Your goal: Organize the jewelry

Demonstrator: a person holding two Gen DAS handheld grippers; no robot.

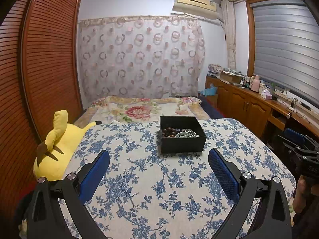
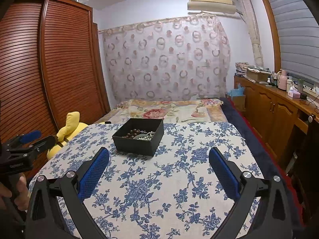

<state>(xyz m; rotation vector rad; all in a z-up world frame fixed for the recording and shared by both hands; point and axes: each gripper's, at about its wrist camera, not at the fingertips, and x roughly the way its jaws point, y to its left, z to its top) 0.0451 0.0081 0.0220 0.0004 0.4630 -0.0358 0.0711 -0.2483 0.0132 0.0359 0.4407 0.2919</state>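
A black open box (image 1: pixel 182 142) (image 2: pixel 137 144) stands on a table covered with a blue-flowered cloth (image 1: pixel 151 181) (image 2: pixel 171 179). Inside it lies a heap of jewelry: brown bead strands (image 1: pixel 169 131) (image 2: pixel 133 133), pearl-like strands (image 1: pixel 190 133) (image 2: pixel 148 136) and a pale bangle. My left gripper (image 1: pixel 159 158) is open, well short of the box, with nothing between its blue pads. My right gripper (image 2: pixel 159 157) is open too, with the box ahead to its left. Each gripper shows at the edge of the other's view, held by a hand.
A yellow plush toy (image 1: pixel 57 145) (image 2: pixel 68 128) lies at the table's left edge. Beyond the table is a bed with a flowered cover (image 1: pixel 143 107). A slatted wooden wardrobe (image 1: pixel 39 63) stands on the left, and a wooden sideboard (image 1: pixel 249 103) with bottles on the right.
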